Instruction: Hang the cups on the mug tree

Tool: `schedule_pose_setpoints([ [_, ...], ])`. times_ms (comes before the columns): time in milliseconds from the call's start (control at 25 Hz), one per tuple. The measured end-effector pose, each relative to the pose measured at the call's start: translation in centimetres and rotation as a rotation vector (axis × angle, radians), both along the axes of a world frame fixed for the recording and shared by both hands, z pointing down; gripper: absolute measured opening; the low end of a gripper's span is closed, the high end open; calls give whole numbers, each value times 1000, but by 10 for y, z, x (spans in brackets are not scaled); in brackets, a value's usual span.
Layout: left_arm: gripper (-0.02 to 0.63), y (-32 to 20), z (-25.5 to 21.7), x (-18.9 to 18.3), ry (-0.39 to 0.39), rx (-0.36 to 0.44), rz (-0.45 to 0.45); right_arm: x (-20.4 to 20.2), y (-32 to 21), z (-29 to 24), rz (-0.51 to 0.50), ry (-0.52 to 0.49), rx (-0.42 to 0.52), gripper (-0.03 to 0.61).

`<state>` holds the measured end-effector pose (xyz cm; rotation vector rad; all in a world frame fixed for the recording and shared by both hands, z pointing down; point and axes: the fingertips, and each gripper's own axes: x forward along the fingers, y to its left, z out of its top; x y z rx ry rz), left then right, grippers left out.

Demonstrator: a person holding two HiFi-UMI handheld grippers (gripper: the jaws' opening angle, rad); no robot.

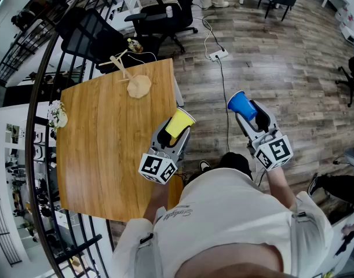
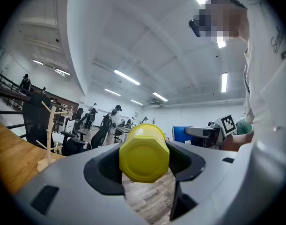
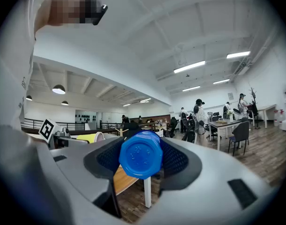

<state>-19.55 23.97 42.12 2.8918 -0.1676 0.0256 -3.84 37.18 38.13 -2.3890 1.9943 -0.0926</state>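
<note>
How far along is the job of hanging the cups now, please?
Done: nothing yet; the mug tree stands bare on the table. In hand: the left gripper has its jaws on the yellow cup, and the right gripper has its jaws on the blue cup, both away from the tree. Left: hanging both cups.

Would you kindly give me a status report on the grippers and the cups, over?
Left gripper shut on yellow cup, right gripper shut on blue cup. Mug tree bare at far end of wooden table. Nothing seen blocking it.
</note>
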Motion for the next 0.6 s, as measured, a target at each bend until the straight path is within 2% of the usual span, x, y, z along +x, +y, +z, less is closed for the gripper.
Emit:
schedule_pose_setpoints([
  [400, 270, -13, 5, 4, -23, -5, 9, 0, -8, -13, 1, 28, 23, 236],
  [600, 270, -15, 20, 15, -37, -31, 18, 12, -9, 2, 11, -21, -5, 236],
])
